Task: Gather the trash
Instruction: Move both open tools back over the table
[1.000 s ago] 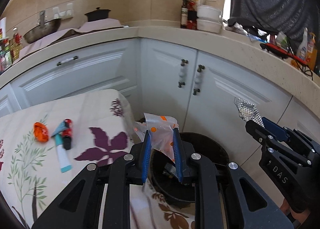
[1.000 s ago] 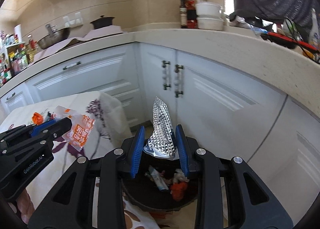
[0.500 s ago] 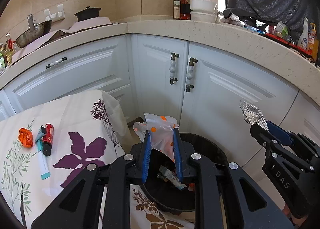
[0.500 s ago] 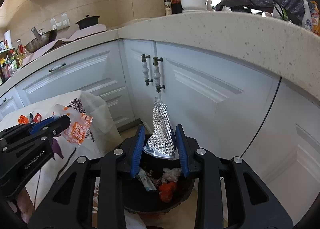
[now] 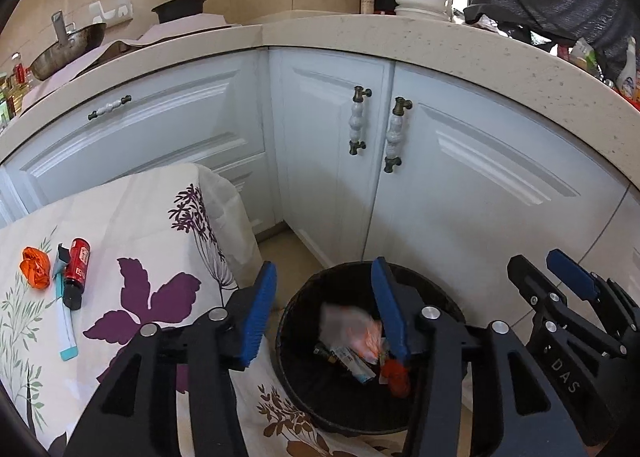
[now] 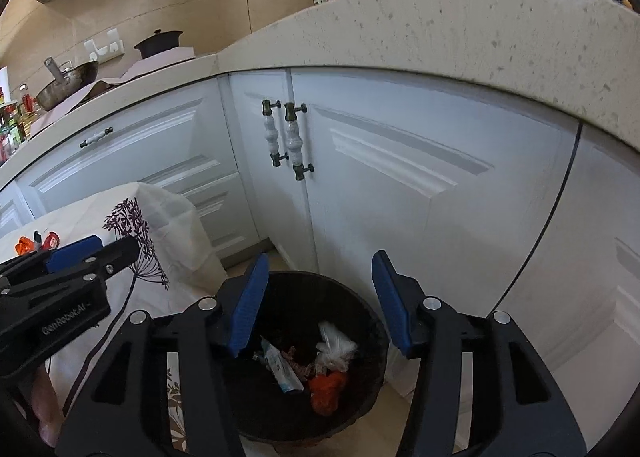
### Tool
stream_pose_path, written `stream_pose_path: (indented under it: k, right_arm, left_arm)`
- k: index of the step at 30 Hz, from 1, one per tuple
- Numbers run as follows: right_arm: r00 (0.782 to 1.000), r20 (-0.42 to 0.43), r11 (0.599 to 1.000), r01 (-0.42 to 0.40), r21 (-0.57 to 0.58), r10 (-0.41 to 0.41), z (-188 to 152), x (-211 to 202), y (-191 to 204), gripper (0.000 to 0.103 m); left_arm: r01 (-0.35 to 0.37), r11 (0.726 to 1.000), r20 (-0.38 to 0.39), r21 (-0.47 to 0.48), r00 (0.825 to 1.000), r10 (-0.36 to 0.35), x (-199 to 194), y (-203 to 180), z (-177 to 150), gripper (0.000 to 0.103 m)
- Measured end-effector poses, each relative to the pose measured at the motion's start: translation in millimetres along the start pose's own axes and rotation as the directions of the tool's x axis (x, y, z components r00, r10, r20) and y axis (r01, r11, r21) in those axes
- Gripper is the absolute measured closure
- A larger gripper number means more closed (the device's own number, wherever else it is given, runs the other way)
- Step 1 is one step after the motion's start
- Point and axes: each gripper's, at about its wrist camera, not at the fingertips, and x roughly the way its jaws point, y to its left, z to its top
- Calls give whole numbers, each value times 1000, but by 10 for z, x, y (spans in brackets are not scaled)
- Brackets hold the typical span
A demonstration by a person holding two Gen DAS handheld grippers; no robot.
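My left hand-held gripper (image 5: 324, 301) and right hand-held gripper (image 6: 316, 297) have just spread open, both empty. The orange-printed wrapper (image 5: 348, 327) falls blurred into the black bin (image 5: 294, 321) directly below; more trash (image 5: 36, 267) waits on the desk (image 5: 132, 225) to my left.

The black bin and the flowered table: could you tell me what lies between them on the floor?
Nothing: in the left wrist view only bare floor shows between the black bin and the draped flowered tablecloth.
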Motion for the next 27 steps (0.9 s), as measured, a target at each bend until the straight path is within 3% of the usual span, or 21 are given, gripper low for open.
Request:
stream_pose_path:
  k: [14,27]
  right_arm:
    - [1000,18,1000,-16,-9,16,48,-104,144,50]
    - [992,9,989,-128,-69,129,102,-158,824,50]
  left_arm:
    - [-14,1000,30,-15,999,15,-158,173,34,47]
    - [-120,989,24,-85,992,123,-466,965,-85,45]
